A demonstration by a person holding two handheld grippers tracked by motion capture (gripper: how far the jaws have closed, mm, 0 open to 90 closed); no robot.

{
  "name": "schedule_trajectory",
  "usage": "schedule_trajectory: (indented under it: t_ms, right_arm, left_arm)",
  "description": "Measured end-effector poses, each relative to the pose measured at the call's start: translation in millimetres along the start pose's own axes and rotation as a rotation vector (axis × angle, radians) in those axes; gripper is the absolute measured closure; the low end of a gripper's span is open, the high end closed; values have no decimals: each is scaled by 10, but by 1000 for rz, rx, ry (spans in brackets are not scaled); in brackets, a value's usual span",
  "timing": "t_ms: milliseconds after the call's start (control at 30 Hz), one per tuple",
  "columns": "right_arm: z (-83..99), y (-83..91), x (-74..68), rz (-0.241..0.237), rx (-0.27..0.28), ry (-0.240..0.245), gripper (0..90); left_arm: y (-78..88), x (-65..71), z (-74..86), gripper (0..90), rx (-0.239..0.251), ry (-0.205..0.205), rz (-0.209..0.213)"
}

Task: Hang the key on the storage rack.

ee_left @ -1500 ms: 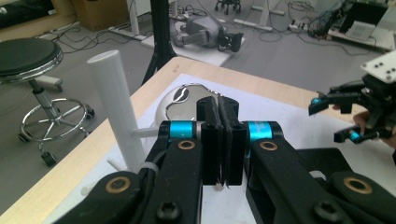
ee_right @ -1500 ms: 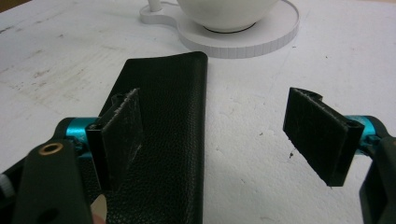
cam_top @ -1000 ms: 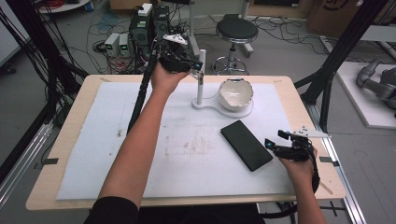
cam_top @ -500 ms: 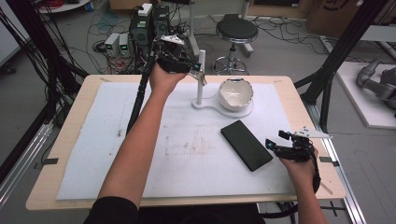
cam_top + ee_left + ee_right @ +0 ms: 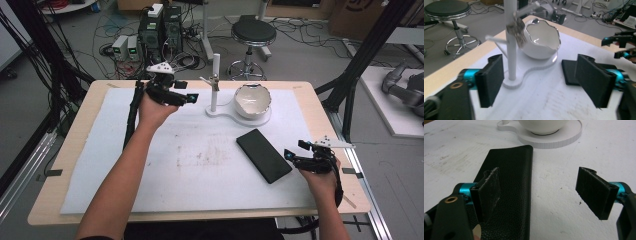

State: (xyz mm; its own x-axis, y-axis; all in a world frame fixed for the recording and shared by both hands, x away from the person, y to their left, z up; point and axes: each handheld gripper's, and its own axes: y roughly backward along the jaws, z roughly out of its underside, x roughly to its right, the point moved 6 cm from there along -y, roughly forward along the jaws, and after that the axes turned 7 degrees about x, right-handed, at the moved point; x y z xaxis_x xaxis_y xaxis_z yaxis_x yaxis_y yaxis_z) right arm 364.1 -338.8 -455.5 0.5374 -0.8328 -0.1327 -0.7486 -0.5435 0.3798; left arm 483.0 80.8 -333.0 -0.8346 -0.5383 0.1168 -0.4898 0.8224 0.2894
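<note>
My left gripper (image 5: 187,92) is held open at the far left of the white mat, just left of a white stand's post (image 5: 215,82). In the left gripper view the jaws (image 5: 539,85) stand wide apart, with the post (image 5: 510,50) and a white bowl (image 5: 541,42) beyond them. A metal clip (image 5: 517,31) sits on the post. A black leather case (image 5: 263,155) lies flat on the mat. My right gripper (image 5: 295,150) is open just right of it. In the right gripper view (image 5: 541,187) its left jaw hovers over the case (image 5: 509,190), holding nothing.
The bowl (image 5: 252,100) rests on the stand's flat white base (image 5: 227,112) at the mat's far middle. The wooden table edge (image 5: 320,95) frames the mat. A stool (image 5: 252,32) and cabled equipment (image 5: 160,27) stand on the floor behind.
My left gripper has drawn back from above the post, moving left and nearer to the person. The right gripper and the black case have stayed put.
</note>
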Motion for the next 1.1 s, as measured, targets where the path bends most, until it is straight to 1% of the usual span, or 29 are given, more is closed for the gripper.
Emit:
schedule_trajectory:
  t_ms: [33, 67, 100, 133, 167, 233, 300, 367, 400, 433, 467, 500, 567, 600, 633, 667, 700, 733, 767, 833, 900, 933, 967, 1000, 1033, 1100]
  right_arm:
    - [0, 0, 0, 0, 0, 0, 212]
    - [-2, 0, -2, 1, 0, 1, 211]
    - [-1, -1, -2, 1, 0, 1, 212]
    - [0, -2, -1, 2, -2, -1, 211]
    - [4, -3, 1, 2, -5, 0, 211]
    - [7, -9, 4, 5, -8, 1, 212]
    - [9, -12, 4, 2, -10, 4, 212]
    - [10, -13, 5, 6, -12, 4, 212]
    - [10, -13, 5, 6, -12, 4, 212]
    - [11, -15, 5, 4, -13, 5, 212]
    - [11, -15, 5, 4, -13, 5, 212]
    - [10, -20, 4, 4, -13, 2, 211]
    - [8, -24, 5, 2, -11, 5, 212]
    - [8, -22, 5, 3, -12, 3, 211]
    - [8, -23, 6, 3, -12, 0, 212]
    - [8, -24, 10, 3, -12, 2, 212]
    - [8, -25, 12, 1, -11, 2, 212]
    - [8, -25, 12, 1, -11, 2, 212]
    - [8, -27, 15, 2, -11, -1, 212]
    - [6, -34, 20, 2, -12, -1, 212]
    - [8, -38, 24, 2, -15, 1, 212]
    - [8, -38, 24, 2, -15, 1, 212]
    - [0, -40, 24, 0, -15, 1, 212]
    - [0, -40, 24, 0, -15, 1, 212]
    - [-1, -38, 24, -1, -13, 0, 211]
    - [8, -43, 28, 0, -18, -3, 211]
  left_arm:
    - [29, 13, 43, 214, 2, -1, 5]
    - [110, 50, 168, 195, 26, 0, 25]
    - [144, 53, 225, 188, 20, 0, 29]
    - [144, 53, 225, 172, 20, 0, 29]
    - [196, 62, 326, 152, 24, -6, 29]
    - [231, 73, 421, 123, 11, -5, 34]
    - [262, 92, 502, 94, 9, -4, 29]
    - [290, 112, 575, 93, 10, -3, 28]
    - [290, 112, 575, 93, 10, -3, 28]
    - [324, 136, 643, 93, 14, 2, 28]
    - [324, 136, 643, 93, 14, 2, 28]
    - [362, 174, 705, 93, 30, 11, 36]
    - [400, 210, 769, 93, 35, 14, 35]
    - [400, 210, 769, 89, 35, 14, 35]
    - [436, 260, 822, 84, 40, 14, 35]
    - [436, 260, 822, 75, 40, 14, 35]
    - [483, 305, 875, 72, 44, 10, 36]
    - [483, 305, 875, 72, 44, 10, 36]
    - [509, 337, 929, 72, 45, 3, 37]
    - [520, 372, 983, 61, 29, 16, 50]
    - [533, 405, 1056, 58, 34, 14, 62]
    - [533, 405, 1056, 58, 34, 14, 62]
    - [533, 403, 1147, 36, 12, 24, 51]
    - [533, 403, 1147, 16, 12, 24, 51]
    - [550, 380, 1221, 16, -19, 31, 47]
    - [573, 359, 1258, 16, -36, 32, 49]
